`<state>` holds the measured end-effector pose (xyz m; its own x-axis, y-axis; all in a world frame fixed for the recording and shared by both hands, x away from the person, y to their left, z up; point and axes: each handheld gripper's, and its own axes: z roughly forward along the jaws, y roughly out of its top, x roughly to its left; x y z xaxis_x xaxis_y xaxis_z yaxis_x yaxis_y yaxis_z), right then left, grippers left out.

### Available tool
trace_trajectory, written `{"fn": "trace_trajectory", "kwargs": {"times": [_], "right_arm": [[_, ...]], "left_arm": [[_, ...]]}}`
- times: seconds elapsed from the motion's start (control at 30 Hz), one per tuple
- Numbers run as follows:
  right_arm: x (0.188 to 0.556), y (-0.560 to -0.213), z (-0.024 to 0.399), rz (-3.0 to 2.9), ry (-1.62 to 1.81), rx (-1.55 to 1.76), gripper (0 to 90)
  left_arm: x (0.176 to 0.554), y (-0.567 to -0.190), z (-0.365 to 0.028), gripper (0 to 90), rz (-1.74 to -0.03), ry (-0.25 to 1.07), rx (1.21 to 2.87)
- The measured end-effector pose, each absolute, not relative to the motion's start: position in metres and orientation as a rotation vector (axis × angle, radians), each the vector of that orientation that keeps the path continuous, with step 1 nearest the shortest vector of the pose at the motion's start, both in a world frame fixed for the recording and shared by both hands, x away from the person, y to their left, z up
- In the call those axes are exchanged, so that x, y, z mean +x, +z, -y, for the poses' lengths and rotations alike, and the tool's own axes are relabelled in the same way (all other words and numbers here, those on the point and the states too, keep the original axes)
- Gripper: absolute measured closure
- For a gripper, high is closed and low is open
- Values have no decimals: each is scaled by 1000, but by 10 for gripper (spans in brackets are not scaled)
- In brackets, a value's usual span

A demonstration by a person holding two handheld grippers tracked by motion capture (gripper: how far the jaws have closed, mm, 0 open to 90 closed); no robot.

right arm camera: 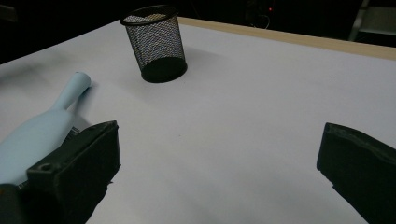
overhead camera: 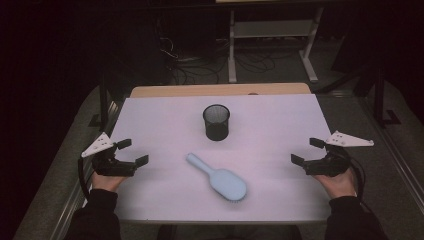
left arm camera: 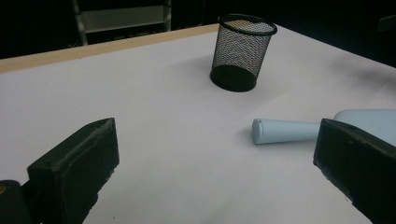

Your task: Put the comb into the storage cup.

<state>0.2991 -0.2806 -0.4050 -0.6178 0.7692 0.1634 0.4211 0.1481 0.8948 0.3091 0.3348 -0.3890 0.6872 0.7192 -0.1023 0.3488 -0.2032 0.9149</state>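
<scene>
Brush: a pale blue hairbrush (overhead camera: pixel 218 177) lies flat on the surface, near its front middle; the handle points up and to the left in the high view, toward the far side; the broad head lies toward the person, with the bristles just showing at its lower edge; nothing touches it; in the left gripper view (left arm camera: pixel 299 129) the rounded handle end shows between the jaws, farther off, and the head runs behind the right jaw.

Cup: a black mesh cup (overhead camera: pixel 216 121) stands upright beyond the brush, apart from it, near the middle of the surface; its rim is open.

Surface: a white sheet (overhead camera: pixel 280 120) covers most of it; a strip of bare wood (overhead camera: pixel 220 90) shows along the far edge.

Left hand-held gripper: the left hand-held gripper (overhead camera: pixel 134 151) is at the left edge of the surface, well apart from the brush; its jaws stand wide apart with nothing between them but bare surface; a grey three-cornered plate sits on top; the hand (overhead camera: pixel 105 180) grips it from behind.

Right hand-held gripper: the right hand-held gripper (overhead camera: pixel 306 150) is at the right edge, well apart from the brush; its jaws are spread wide and hold nothing; in the right gripper view the brush head lies behind the left jaw.

Sleeves: dark sleeves (overhead camera: pixel 97 215) come in from the bottom of the high view.
</scene>
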Motion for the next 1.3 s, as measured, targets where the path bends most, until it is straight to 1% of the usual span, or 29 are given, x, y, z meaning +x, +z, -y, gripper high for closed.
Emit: {"fn": "trace_trajectory", "kwargs": {"times": [0.33,0.73,0.8,1.0,1.3], "right_arm": [[299,-405,280,-2106,1456,1143,0],[299,-405,280,-2109,1454,1140,0],[299,-405,280,-2110,1453,1140,0],[299,-405,280,-2112,1452,1141,0],[299,-406,279,-2122,1446,1139,0]], "left_arm": [[319,-371,-322,0,-793,420,1855],[334,-366,-307,0,-764,376,1901],[335,-367,-307,20,-758,370,1895],[342,-368,-298,24,-751,354,1915],[348,-365,-290,55,-724,334,1933]]}}
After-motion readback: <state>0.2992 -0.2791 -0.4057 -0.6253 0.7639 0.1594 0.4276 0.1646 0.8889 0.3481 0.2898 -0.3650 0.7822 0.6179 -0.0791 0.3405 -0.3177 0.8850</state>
